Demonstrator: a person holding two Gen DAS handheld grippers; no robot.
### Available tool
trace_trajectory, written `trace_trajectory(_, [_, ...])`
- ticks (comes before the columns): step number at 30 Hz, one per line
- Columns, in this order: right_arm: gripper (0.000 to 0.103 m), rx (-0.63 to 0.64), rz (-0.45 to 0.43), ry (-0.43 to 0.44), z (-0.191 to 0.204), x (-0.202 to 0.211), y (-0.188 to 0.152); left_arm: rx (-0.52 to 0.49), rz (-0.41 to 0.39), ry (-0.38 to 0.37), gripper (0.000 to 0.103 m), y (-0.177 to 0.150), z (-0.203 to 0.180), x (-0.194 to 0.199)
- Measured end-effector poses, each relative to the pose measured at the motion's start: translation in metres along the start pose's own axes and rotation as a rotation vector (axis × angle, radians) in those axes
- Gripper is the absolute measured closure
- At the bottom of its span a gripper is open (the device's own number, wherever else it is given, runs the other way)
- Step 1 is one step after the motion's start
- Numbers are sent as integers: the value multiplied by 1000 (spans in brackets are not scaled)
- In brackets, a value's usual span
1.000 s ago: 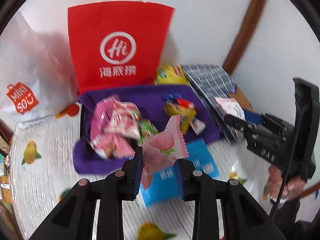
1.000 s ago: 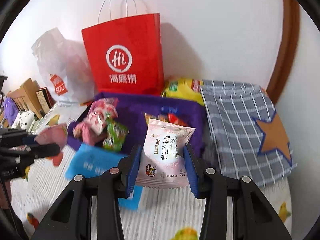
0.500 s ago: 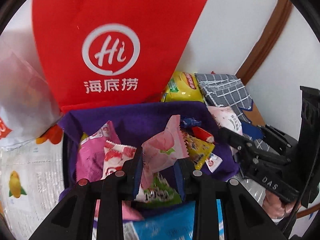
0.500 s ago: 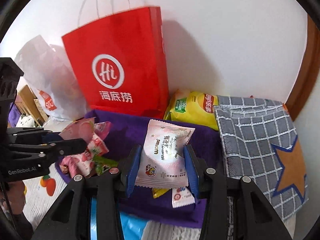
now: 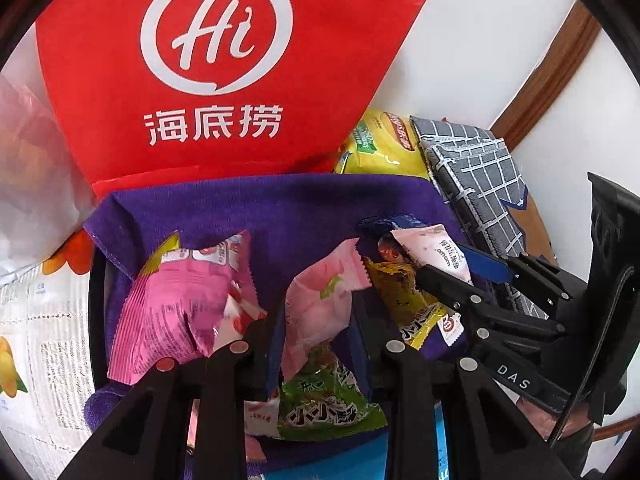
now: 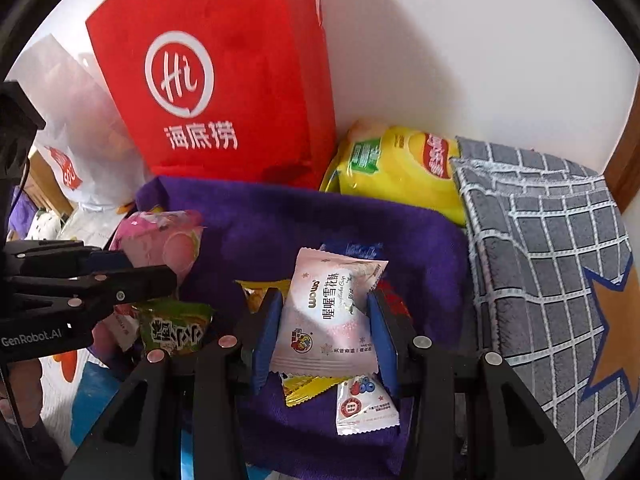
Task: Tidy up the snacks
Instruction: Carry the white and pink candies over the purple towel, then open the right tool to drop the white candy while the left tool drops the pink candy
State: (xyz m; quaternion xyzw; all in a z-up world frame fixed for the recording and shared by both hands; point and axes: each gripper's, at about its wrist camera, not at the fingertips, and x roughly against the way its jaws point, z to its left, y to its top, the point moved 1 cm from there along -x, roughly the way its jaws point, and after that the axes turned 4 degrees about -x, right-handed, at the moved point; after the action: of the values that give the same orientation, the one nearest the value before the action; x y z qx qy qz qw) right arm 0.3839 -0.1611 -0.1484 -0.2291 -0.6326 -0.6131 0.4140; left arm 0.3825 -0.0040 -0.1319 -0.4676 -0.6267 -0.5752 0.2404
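A red paper bag [image 6: 224, 92] stands against the white wall, with a white plastic bag [image 6: 76, 148] to its left. To the right lies a grey checked cloth [image 6: 552, 264] with an orange star, and a yellow chip bag [image 6: 400, 168] is wedged between it and the red bag. In front of the red bag sits a purple cloth-lined basket [image 5: 280, 208] on the counter [image 5: 44, 328], which is covered in a fruit-print sheet. The basket holds a large pink snack bag [image 5: 176, 308], a green packet [image 5: 324, 400], a yellow packet [image 5: 408, 300] and a small white packet [image 6: 366, 408]. The right gripper [image 6: 324, 320] is clamped on a pale pink wowo packet [image 6: 328, 308] over the basket's right half. The left gripper [image 5: 316, 324] is pinched tight on a pink peach packet [image 5: 316, 304] above the basket's middle.
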Motion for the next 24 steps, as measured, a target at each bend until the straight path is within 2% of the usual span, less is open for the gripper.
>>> trace_trajectory(13, [59, 27, 6, -10, 3, -6, -3, 8, 4, -5, 75, 0, 3, -2])
trace_trajectory(20, [54, 17, 5, -19, 1, -2, -2, 14, 1, -5, 73, 0, 2, 6])
trace_trajectory(22, [49, 18, 2, -26, 1, 0, -2, 23, -1, -9, 73, 0, 3, 8])
trace_trajectory(23, [49, 17, 1, -28, 1, 0, -2, 28, -1, -10, 72, 0, 3, 9])
trace_trajectory(24, [49, 17, 0, -29, 2, 1, -2, 31, 4, -2, 64, 0, 3, 10])
